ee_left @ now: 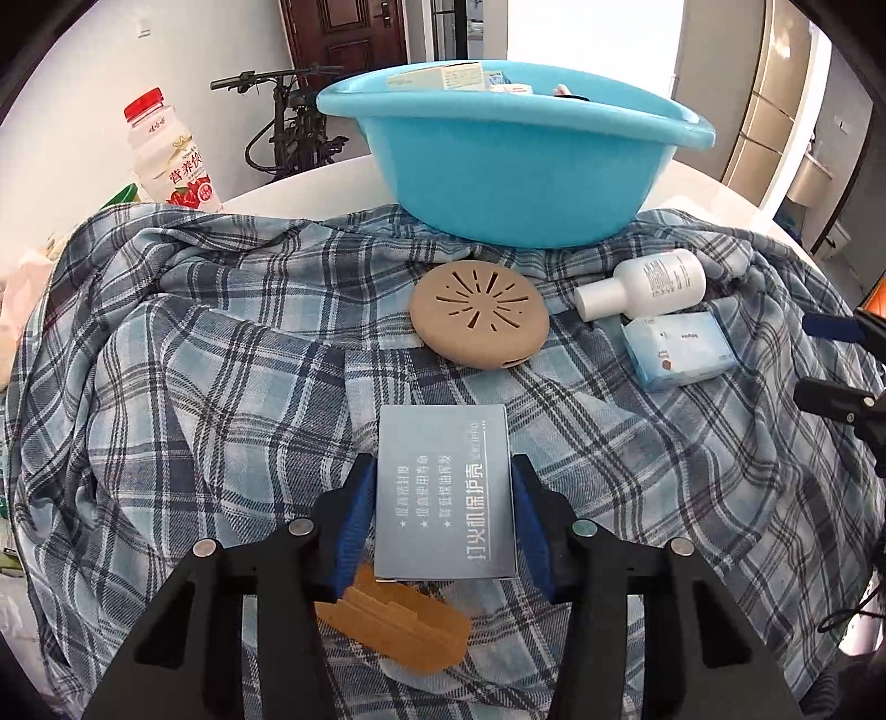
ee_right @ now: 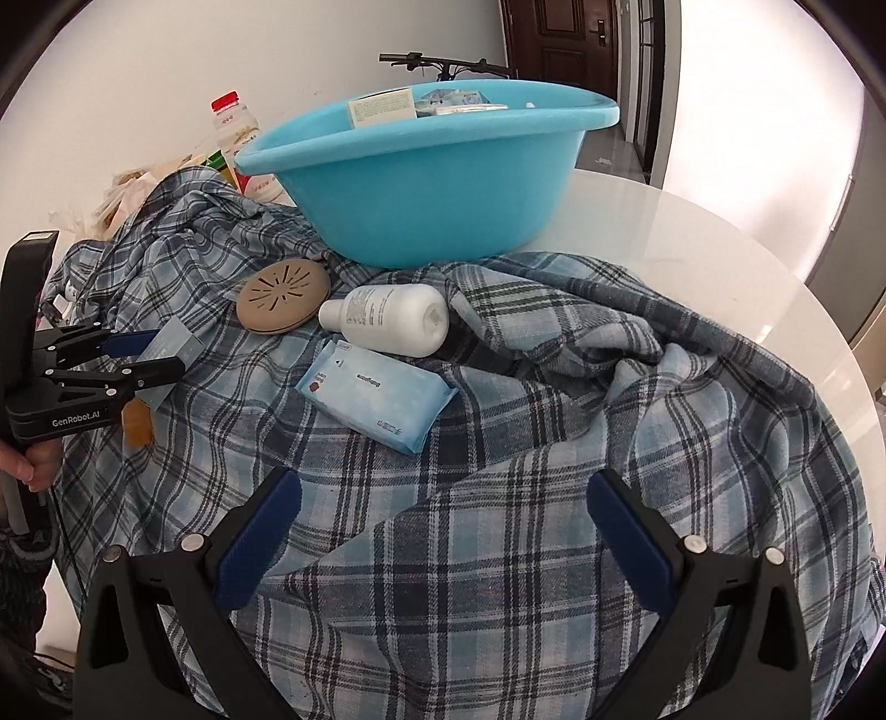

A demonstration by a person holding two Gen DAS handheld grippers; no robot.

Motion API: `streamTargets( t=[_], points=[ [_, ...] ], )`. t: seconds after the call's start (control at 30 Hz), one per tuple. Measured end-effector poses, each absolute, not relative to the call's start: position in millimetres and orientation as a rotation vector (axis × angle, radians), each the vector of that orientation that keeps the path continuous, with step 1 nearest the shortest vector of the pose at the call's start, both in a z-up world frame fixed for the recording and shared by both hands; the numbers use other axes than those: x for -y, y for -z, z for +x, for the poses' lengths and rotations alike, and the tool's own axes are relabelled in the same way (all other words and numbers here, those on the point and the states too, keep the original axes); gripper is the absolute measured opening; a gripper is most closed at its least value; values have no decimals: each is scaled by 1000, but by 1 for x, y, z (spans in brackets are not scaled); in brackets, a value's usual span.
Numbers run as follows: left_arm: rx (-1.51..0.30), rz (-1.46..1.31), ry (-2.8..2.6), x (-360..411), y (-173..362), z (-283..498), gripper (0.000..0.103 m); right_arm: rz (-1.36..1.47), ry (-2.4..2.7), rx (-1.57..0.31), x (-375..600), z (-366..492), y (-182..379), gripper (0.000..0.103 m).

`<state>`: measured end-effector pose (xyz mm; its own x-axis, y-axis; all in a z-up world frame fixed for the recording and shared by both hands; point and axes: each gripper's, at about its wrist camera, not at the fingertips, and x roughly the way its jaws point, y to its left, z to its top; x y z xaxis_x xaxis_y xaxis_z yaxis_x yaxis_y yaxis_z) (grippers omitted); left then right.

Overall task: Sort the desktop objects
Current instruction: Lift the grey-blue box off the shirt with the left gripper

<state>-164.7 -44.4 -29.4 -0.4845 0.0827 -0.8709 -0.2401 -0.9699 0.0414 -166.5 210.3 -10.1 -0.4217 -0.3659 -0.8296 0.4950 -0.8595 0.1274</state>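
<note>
Now left tongs (ee_left: 443, 509) clamped on grey printed box (ee_left: 443, 487), right tongs (ee_right: 443, 543) agape.

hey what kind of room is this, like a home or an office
Most likely a home, perhaps near the entrance: a bicycle stands by a wooden door, and a plastic basin sits on a round table draped with plaid cloth.

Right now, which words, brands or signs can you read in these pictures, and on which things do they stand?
"打火机保护壳": grey box clamped in the left gripper.
"GenRobot.AI": left gripper body, seen from the right wrist.
"营养快": red-capped drink bottle; the rest is cut off.
White bottle, blue tissue pack, boxes in the blue basin: print too small to read.
</note>
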Motion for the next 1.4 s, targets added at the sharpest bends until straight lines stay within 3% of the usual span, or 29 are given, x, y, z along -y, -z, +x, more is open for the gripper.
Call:
streamTargets(
  t=[0.13,0.2,0.23,0.6,0.93,1.1,1.4],
  points=[
    [-240,-1494,-2548,43,36,-168,54,1282,2271,-197,-207,-166,9,103],
    [-234,-1483,-2555,43,39,-171,69,1280,2269,-198,-206,-165,9,103],
    [-228,-1479,-2563,43,41,-173,72,1279,2269,-198,-205,-164,8,103],
    [-226,-1420,-2512,29,42,-172,72,1317,2278,-171,-216,-164,13,103],
    [-57,-1442,-2410,42,44,-180,75,1316,2275,-184,-217,-162,12,103],
    [-116,-1446,-2426,39,48,-181,75,1327,2267,-167,-216,-162,15,103],
    [-65,-1483,-2387,40,55,-187,73,1343,2269,-157,-221,-162,19,103]
  ],
)
